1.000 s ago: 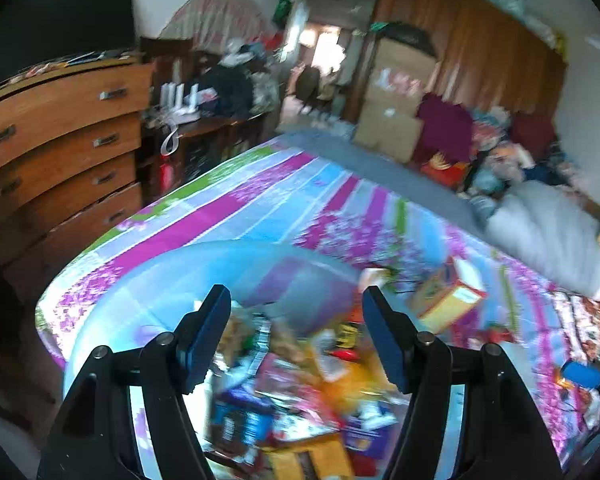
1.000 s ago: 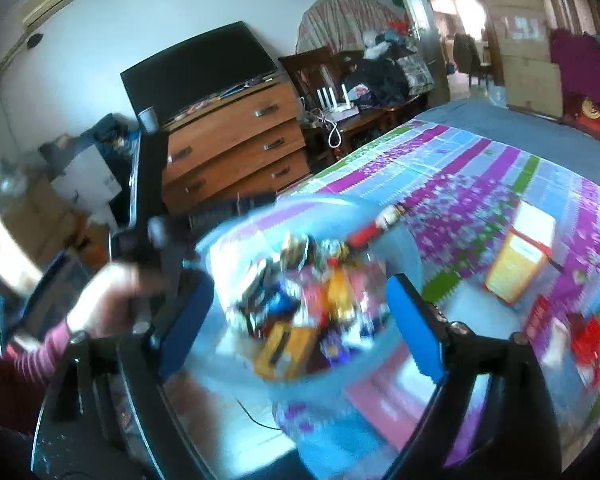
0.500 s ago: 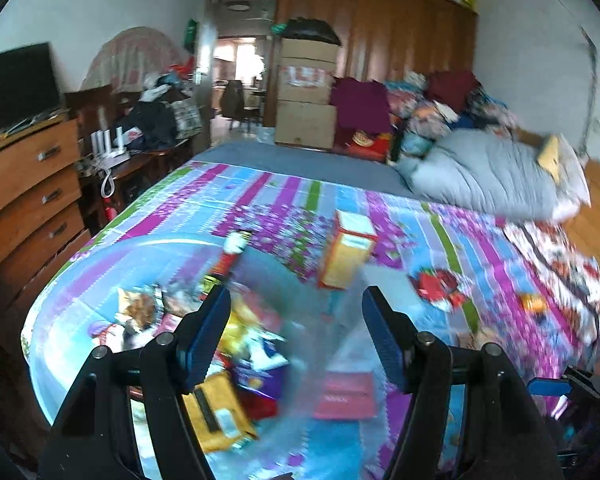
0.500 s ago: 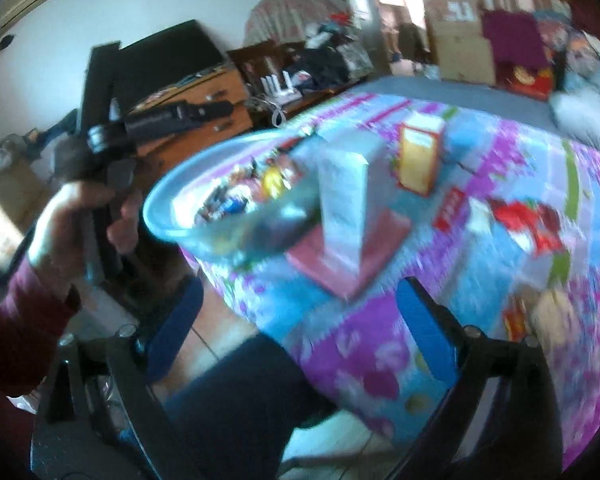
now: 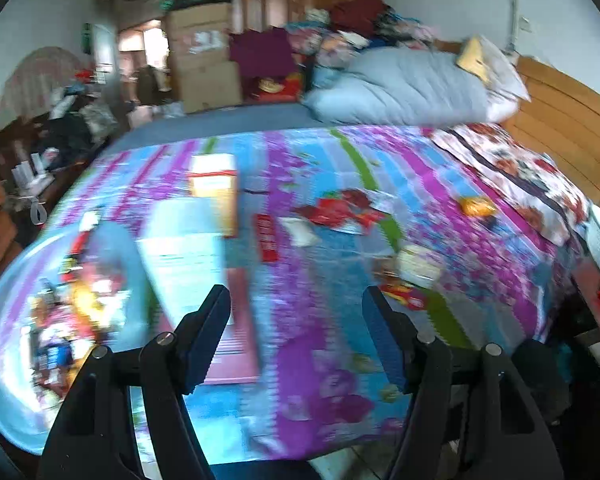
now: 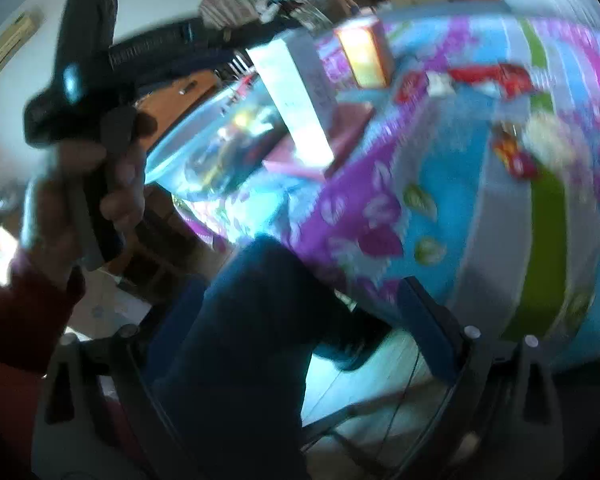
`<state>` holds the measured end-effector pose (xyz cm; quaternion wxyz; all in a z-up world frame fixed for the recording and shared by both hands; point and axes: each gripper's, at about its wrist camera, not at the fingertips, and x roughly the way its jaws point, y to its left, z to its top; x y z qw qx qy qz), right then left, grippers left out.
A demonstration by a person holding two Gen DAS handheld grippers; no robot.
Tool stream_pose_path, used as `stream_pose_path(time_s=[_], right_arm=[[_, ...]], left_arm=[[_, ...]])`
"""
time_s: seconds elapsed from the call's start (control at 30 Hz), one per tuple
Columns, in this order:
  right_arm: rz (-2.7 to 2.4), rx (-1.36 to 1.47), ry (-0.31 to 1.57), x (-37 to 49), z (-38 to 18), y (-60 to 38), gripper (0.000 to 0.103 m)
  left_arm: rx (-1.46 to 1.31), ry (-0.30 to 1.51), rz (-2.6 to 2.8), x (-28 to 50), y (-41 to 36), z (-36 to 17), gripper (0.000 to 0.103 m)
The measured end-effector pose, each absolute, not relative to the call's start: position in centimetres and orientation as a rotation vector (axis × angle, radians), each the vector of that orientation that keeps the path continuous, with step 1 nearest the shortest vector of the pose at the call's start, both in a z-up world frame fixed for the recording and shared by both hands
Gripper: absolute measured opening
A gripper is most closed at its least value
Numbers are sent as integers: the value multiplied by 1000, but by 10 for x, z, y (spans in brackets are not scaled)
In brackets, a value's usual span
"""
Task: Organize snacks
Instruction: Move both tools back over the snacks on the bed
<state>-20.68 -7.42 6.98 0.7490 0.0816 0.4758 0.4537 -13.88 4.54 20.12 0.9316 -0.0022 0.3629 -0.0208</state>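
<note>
Bed [image 5: 340, 216]: loose snacks [image 5: 340, 210], blurred
Your left gripper [image 5: 296, 340]: jaws apart, empty
Your right gripper [image 6: 300, 320]: just widened, empty
Bowl [image 5: 4, 320]: holds snacks, left

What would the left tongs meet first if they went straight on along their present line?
Probably the bare bedspread: the left tongs stand open and empty over it, with the pale upright box just off to the side. Blur leaves depth unclear.
</note>
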Motion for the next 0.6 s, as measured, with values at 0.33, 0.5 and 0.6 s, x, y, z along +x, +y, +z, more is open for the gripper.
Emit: stream_pose_path(time_s=[0.33,0.5,0.6], right_arm=[[798,325,1083,-160,38,-151,91],[720,339,1103,-141,24,-183,91],[692,355,1114,-130,17,-194,91]], left_arm=[[-52,972,-205,-52,-18,105,69],[12,974,-303,-6,-48,77,59],[18,994,-314,21,-56,65,50]])
